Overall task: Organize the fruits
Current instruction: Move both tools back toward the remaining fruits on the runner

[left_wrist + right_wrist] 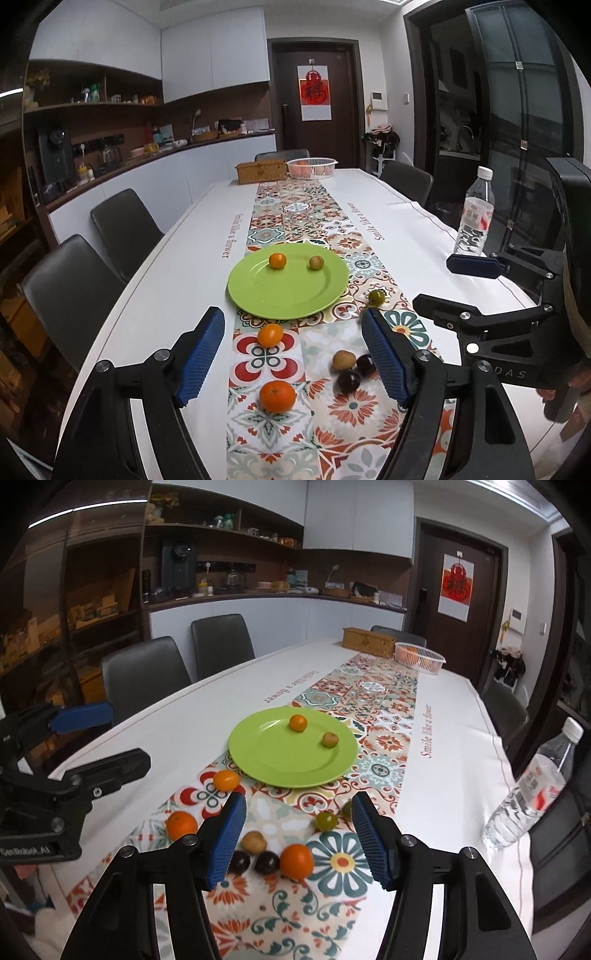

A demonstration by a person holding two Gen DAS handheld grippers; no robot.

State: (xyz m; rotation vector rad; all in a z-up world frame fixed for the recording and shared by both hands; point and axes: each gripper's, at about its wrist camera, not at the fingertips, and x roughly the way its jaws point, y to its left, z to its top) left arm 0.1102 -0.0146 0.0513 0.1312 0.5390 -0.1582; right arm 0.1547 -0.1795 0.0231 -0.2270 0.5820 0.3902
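Note:
A green plate lies on the patterned runner and holds a small orange and a small greenish-brown fruit. In front of the plate lie loose fruits: oranges, a tan fruit, two dark plums, and a green fruit. My left gripper is open and empty above them. My right gripper is open and empty too; it also shows in the left wrist view.
A water bottle stands near the table's right edge. A wicker box and a white basket with oranges sit at the far end. Grey chairs line the left side.

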